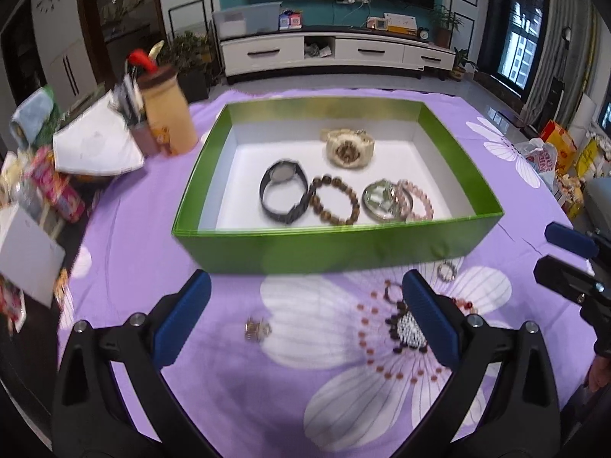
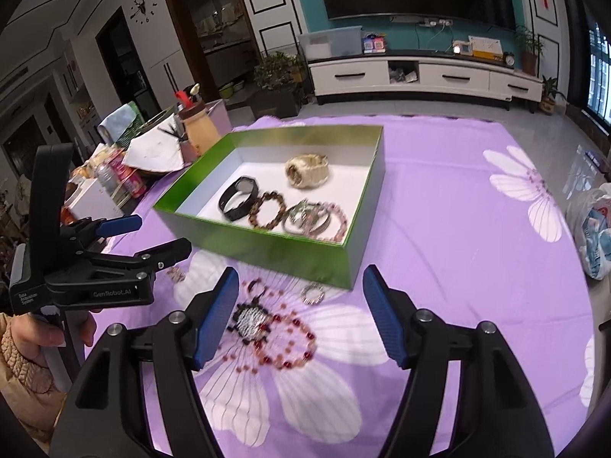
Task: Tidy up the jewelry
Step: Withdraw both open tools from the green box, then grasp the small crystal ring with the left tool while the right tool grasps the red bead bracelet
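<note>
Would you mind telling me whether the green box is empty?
Not empty: the green box holds two watches and several bracelets on its white floor.

In the left wrist view, the left gripper's right finger [image 1: 427, 320] hid part of the beaded piece [image 1: 408, 328], so its shape couldn't be told. The small ring [image 1: 256, 329] was too blurred to make out. The right gripper [image 1: 573, 263] was cut off by the frame edge. The clutter [image 1: 57, 183] at left was smeared; labels unreadable.
</note>
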{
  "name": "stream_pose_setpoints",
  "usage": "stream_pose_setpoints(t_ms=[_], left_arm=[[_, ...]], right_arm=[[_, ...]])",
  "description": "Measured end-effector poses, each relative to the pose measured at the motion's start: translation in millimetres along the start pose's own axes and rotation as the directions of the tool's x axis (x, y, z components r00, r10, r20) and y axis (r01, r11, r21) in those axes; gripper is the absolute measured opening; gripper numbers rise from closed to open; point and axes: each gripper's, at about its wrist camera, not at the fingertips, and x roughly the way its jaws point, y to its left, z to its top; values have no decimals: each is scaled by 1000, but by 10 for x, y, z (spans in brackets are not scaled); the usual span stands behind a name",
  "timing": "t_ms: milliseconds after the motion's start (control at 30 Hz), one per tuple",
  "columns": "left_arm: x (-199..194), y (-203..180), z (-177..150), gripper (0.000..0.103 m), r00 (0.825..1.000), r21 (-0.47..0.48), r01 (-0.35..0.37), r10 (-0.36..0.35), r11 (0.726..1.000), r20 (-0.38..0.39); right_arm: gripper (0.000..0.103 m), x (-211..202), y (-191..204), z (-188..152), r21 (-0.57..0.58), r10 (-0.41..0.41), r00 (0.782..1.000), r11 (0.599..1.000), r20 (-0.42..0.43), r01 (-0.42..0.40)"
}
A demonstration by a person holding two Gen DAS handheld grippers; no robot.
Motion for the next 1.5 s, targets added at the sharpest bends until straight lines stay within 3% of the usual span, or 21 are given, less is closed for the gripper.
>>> stream_pose_setpoints(t_ms=[267, 500, 567, 700, 833, 1000, 1067, 1233, 1300, 1367, 1500], left_arm=[[1, 367, -260, 101, 996, -101, 63, -68, 993, -49], [-32, 464, -556, 101, 995, 49, 31, -26, 998, -100], [-42, 507, -594, 101, 995, 54, 20, -15, 998, -104], [15, 579, -620, 101, 991, -30, 75, -78, 997, -106], [108, 485, -580, 99, 994, -39, 74, -77, 997, -82], [282, 389, -501, 74, 995, -31, 53, -55, 998, -85], [337, 375, -492, 57, 995, -24, 42, -44, 999, -94], [422, 393, -480, 45, 993, -19, 56, -57, 998, -99], [447, 389, -480, 35, 992, -11, 65, -65, 998, -104], [478, 393, -487, 29, 992, -9, 69, -70, 998, -106], [487, 415, -484, 25, 993, -6, 72, -73, 997, -93]], right_arm=[[68, 118, 109, -253, -30, 42, 996, 999, -83, -44], [68, 260, 335, -488, -129, 54, 988, 989, -141, -72], [63, 319, 398, -536, -158, 53, 987, 984, -154, -78], [54, 453, 418, -556, -161, 44, 984, 984, -171, -72], [46, 539, 416, -559, -174, 31, 983, 983, -182, -63], [42, 639, 436, -583, -198, 15, 980, 979, -197, -55], [38, 675, 455, -588, -213, 10, 980, 976, -201, -54], [27, 749, 477, -580, -242, -10, 980, 970, -197, -39], [14, 767, 474, -563, -246, -22, 981, 969, -191, -26], [9, 779, 461, -548, -245, -31, 982, 969, -186, -16], [7, 781, 446, -539, -239, -26, 983, 971, -182, -19]])
